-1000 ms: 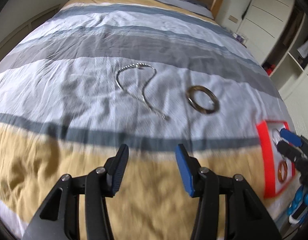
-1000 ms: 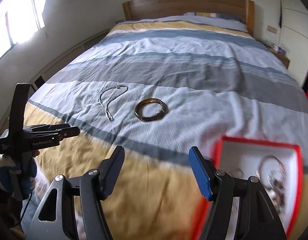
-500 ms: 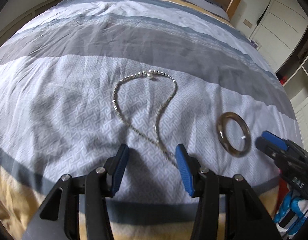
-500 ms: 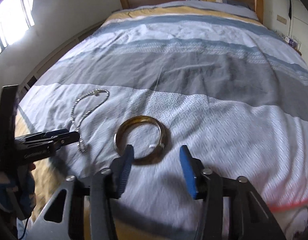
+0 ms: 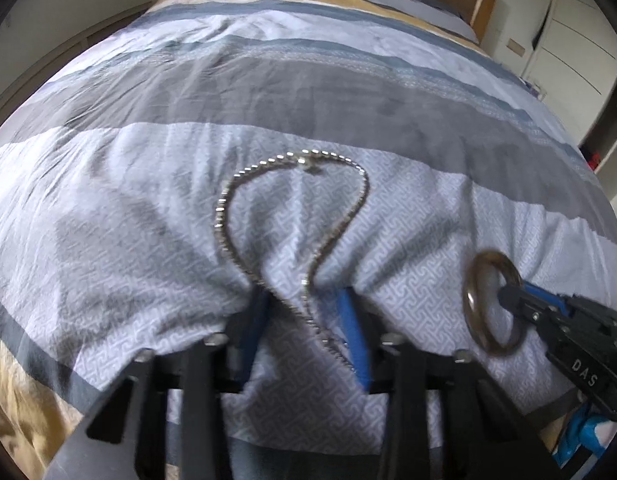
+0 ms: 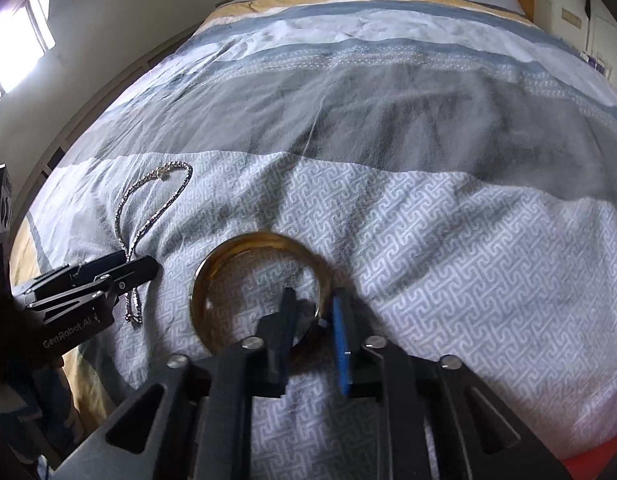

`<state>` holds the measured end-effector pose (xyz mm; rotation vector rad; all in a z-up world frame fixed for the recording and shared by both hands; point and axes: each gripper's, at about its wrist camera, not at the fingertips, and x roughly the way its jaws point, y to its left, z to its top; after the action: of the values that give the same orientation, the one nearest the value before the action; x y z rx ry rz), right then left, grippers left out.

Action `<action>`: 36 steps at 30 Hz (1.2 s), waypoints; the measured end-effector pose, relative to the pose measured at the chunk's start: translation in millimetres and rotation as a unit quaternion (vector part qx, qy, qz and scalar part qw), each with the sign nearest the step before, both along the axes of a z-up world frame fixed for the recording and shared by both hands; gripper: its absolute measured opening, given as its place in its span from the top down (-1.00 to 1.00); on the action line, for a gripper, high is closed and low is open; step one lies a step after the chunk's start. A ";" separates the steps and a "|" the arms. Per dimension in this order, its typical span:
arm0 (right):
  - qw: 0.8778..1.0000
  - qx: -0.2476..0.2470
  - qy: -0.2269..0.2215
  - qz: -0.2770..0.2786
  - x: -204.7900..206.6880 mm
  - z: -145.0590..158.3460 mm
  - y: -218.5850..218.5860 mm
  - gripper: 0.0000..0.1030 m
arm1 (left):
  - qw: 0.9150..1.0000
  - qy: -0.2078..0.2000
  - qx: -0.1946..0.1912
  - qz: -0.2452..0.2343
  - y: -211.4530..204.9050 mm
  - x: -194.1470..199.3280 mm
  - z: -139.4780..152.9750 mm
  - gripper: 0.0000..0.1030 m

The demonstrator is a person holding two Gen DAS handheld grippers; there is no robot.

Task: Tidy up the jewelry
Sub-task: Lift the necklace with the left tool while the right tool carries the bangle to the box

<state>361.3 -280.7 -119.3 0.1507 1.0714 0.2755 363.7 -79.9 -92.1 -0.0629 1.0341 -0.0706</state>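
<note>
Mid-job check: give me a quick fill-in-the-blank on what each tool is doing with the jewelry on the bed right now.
1. The left tool straddles the lower strands of the silver ____.
2. The right tool has its fingers either side of the rim of the brown ____.
3. Both pieces lie on the patterned ____ of the bed.
4. Seen from the right wrist, the necklace lies to the ____ of the bangle.

Missing words: necklace; bangle; duvet cover; left
</note>
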 end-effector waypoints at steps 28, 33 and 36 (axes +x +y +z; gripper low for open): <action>0.991 -0.038 -0.117 -0.044 -166.7 111.5 -36.5 0.82 | 0.996 -0.078 -0.013 -0.041 9.6 -114.9 99.1 0.96; 0.989 -0.038 -0.126 -0.066 -200.9 123.0 -55.3 0.82 | 0.994 -0.094 -0.014 -0.054 0.5 -137.4 117.8 0.96; 0.987 -0.040 -0.135 -0.079 -219.3 130.0 -66.8 0.82 | 0.992 -0.104 -0.014 -0.064 -8.0 -150.0 129.4 0.96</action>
<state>142.0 -347.4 10.7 0.1214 0.7958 0.1049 213.7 -88.0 37.3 -0.0147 0.8274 -0.2051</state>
